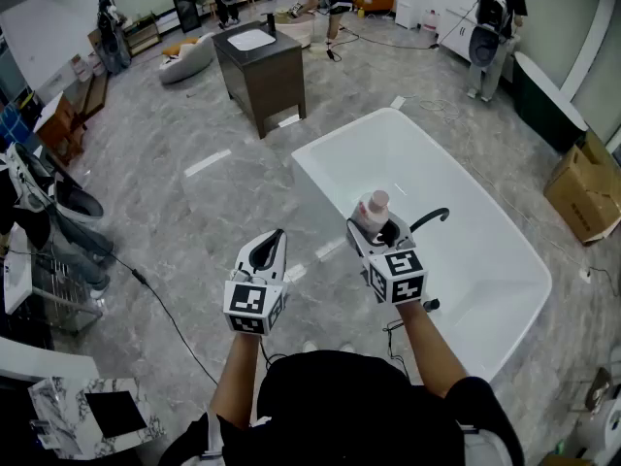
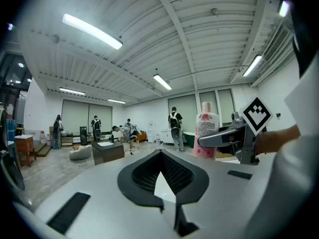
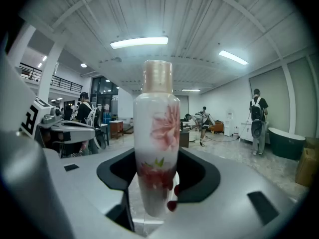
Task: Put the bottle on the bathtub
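Observation:
My right gripper [image 1: 375, 229] is shut on a white bottle [image 1: 374, 208] with a pink flower print and a beige cap, and holds it upright in the air. In the head view the bottle hangs over the near left rim of the white bathtub [image 1: 335, 134]. In the right gripper view the bottle [image 3: 157, 143] stands between the jaws of that gripper [image 3: 157, 185]. The left gripper view shows the same bottle [image 2: 206, 128] off to the right. My left gripper [image 1: 270, 249] hovers over the floor left of the tub, its jaws [image 2: 164, 183] together with nothing in them.
A black faucet [image 1: 432, 219] rises on the tub's near rim, right of the bottle. A dark vanity cabinet [image 1: 260, 71] stands beyond the tub. A cardboard box [image 1: 587, 192] and a dark tub [image 1: 543, 100] are at the right. A cable [image 1: 165, 309] crosses the floor. People [image 1: 495, 17] stand farther off.

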{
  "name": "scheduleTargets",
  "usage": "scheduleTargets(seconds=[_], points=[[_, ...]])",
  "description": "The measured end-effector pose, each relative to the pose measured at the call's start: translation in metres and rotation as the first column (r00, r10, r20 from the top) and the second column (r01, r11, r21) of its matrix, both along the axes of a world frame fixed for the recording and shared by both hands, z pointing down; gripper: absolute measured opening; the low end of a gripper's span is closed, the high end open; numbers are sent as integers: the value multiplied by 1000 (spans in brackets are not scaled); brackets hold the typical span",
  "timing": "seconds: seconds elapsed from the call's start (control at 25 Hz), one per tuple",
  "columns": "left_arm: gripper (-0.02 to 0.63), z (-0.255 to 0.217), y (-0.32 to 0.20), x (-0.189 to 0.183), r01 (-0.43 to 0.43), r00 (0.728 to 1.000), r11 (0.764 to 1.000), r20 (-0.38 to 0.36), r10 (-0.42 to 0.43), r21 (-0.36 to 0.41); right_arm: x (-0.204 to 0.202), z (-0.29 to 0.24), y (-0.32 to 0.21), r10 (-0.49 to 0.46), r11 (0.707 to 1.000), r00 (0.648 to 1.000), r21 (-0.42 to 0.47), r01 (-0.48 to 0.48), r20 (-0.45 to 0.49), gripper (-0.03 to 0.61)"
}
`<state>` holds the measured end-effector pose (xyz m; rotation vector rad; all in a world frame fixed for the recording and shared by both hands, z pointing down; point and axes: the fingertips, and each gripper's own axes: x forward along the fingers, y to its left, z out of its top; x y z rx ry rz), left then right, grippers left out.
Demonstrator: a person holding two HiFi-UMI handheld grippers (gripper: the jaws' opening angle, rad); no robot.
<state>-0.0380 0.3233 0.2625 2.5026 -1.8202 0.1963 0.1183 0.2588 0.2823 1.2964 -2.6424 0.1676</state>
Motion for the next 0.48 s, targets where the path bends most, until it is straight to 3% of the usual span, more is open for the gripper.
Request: scheduleTargets(seconds=[0.48], points=[[12,10,15,44,31,999,1000,8,-31,2,40,14,15,-48,999,998,-15,49,30,242]])
